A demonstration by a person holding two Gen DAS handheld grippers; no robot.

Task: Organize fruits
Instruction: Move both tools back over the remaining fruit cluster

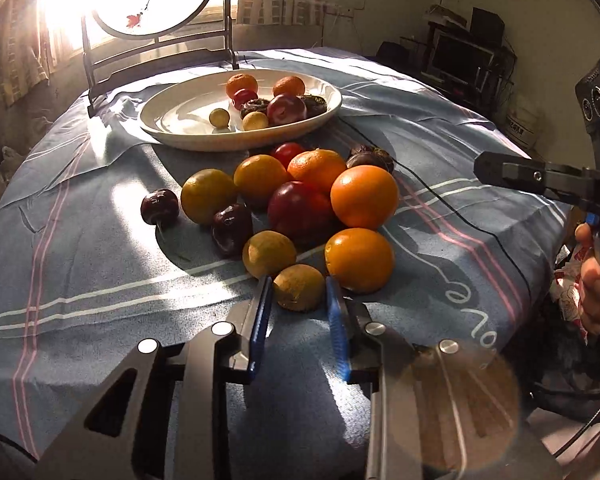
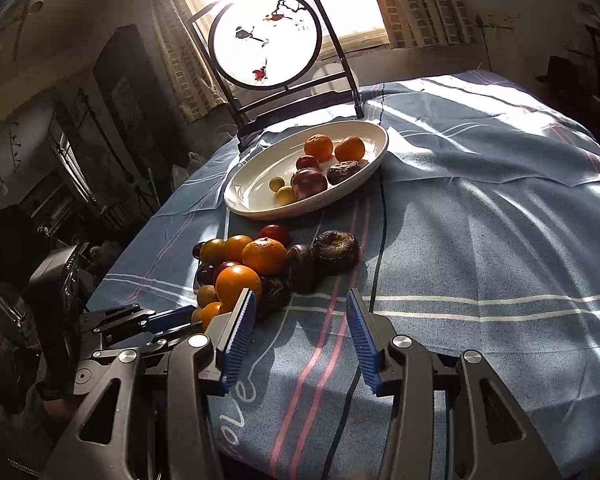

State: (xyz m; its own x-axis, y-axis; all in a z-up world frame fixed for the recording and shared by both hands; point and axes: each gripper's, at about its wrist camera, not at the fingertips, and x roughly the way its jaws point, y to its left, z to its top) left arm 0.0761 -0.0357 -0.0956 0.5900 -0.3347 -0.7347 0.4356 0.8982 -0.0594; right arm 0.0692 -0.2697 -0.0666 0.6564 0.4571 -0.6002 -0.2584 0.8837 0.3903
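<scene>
A pile of fruit lies on the blue striped cloth: oranges (image 1: pixel 364 196), a red plum (image 1: pixel 300 210), dark chestnut-like fruit (image 1: pixel 232 224) and small yellow-brown fruit. My left gripper (image 1: pixel 299 282) is shut on the nearest small yellow-brown fruit (image 1: pixel 299 292), which rests on the cloth at the pile's front edge. Beyond the pile, a white oval plate (image 1: pixel 180 120) holds two mandarins, plums, dark fruit and two small yellow fruit. My right gripper (image 2: pixel 300 296) stands open over bare cloth, just right of the pile (image 2: pixel 260 256), nothing between its fingers.
A round painted screen on a dark stand (image 2: pixel 266 40) stands behind the plate, with strong window glare. A thin black cable (image 2: pixel 378 240) runs across the cloth. The table edge falls away at left. A hand (image 1: pixel 594 280) holds the right gripper's handle.
</scene>
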